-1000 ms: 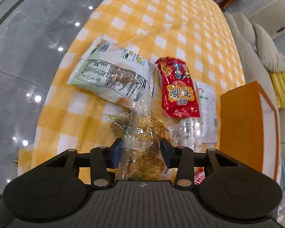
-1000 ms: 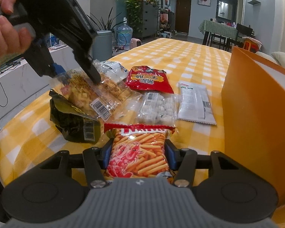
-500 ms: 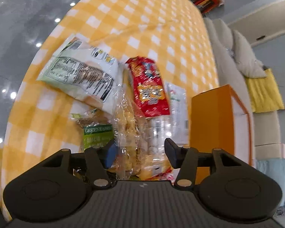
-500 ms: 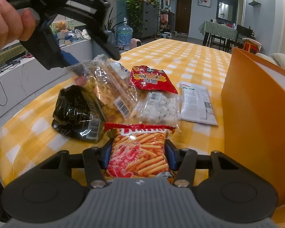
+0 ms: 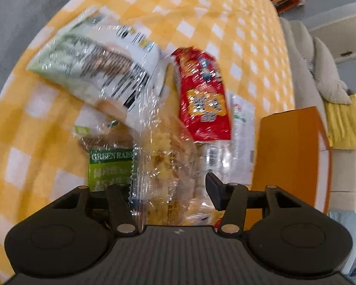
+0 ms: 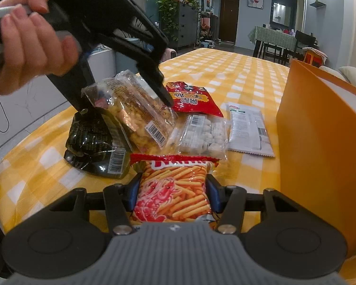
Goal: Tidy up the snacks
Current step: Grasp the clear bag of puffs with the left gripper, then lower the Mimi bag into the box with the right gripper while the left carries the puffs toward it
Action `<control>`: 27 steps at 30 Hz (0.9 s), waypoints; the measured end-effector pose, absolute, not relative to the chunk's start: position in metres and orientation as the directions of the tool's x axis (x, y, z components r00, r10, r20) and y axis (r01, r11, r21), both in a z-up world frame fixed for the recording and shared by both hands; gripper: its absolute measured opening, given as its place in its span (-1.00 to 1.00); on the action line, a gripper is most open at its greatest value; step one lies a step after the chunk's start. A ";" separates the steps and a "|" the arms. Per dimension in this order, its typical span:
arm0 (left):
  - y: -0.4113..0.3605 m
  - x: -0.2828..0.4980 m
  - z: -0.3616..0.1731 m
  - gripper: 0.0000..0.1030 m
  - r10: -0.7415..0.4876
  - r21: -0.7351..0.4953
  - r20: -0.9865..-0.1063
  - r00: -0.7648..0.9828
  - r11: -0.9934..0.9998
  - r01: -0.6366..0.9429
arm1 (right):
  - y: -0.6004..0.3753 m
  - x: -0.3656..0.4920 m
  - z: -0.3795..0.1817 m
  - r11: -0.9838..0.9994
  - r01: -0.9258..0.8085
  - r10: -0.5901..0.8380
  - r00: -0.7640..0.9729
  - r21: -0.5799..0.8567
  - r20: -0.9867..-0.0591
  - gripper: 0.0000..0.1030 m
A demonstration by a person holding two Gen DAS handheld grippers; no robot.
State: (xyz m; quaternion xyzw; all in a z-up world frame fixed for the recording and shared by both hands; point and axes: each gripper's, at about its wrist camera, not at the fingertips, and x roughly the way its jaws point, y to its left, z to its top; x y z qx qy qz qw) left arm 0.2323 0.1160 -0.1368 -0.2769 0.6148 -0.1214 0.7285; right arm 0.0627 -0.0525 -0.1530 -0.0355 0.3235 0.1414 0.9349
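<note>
Snacks crowd a checked table: the right gripper (image 6: 172,193) clamps a shrimp-stick packet (image 6: 174,192), while the left gripper's (image 5: 170,188) closing jaws flank a clear cracker bag (image 6: 136,110), apparently pinching it, orange box (image 6: 320,142) right.

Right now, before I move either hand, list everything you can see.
tablecloth: 1, yellow-white check, covers table
orange box: 1, orange, right of snacks
big bag: 1, white-green, far left
red packet: 1, red, middle back
flat sachet: 1, white, beside box
packet of white pieces: 1, clear, centre
dark packet: 1, black, near left
clear packet: 1, yellow snack inside, against dark packet
shrimp-stick packet: 1, red-orange, nearest
hand: 1, holds left tongs
left tongs: 1, black, just closing, clear packet between; contact unclear
right tongs: 1, black, shut on shrimp-stick packet
</note>
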 end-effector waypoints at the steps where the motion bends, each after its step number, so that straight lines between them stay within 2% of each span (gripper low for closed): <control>1: 0.114 0.232 -0.138 -0.13 -0.505 -0.539 -0.838 0.208 0.826 -0.163 | -0.052 0.063 -0.153 0.957 -0.288 0.241 0.751 0.025 -0.615 0.04; 3: 0.112 0.229 -0.135 -0.36 -0.489 -0.523 -0.844 0.221 0.841 -0.136 | -0.052 0.063 -0.153 0.958 -0.287 0.242 0.751 0.026 -0.614 0.04; 4: 0.111 0.227 -0.133 -0.39 -0.493 -0.526 -0.841 0.222 0.842 -0.122 | -0.052 0.063 -0.153 0.957 -0.288 0.243 0.751 0.028 -0.614 0.03; 12: 0.110 0.209 -0.107 -0.41 -0.454 -0.488 -0.844 0.288 0.871 -0.058 | -0.052 0.063 -0.146 0.952 -0.298 0.281 0.747 0.074 -0.602 -0.01; 19: 0.132 0.190 -0.088 -0.41 -0.542 -0.616 -0.745 0.390 0.783 -0.089 | -0.054 0.053 -0.120 0.943 -0.322 0.317 0.778 0.088 -0.543 -0.01; 27: 0.130 0.171 -0.064 -0.41 -0.664 -0.740 -0.593 0.456 0.672 0.018 | -0.092 0.034 -0.058 0.944 -0.262 0.327 0.835 0.203 -0.442 -0.01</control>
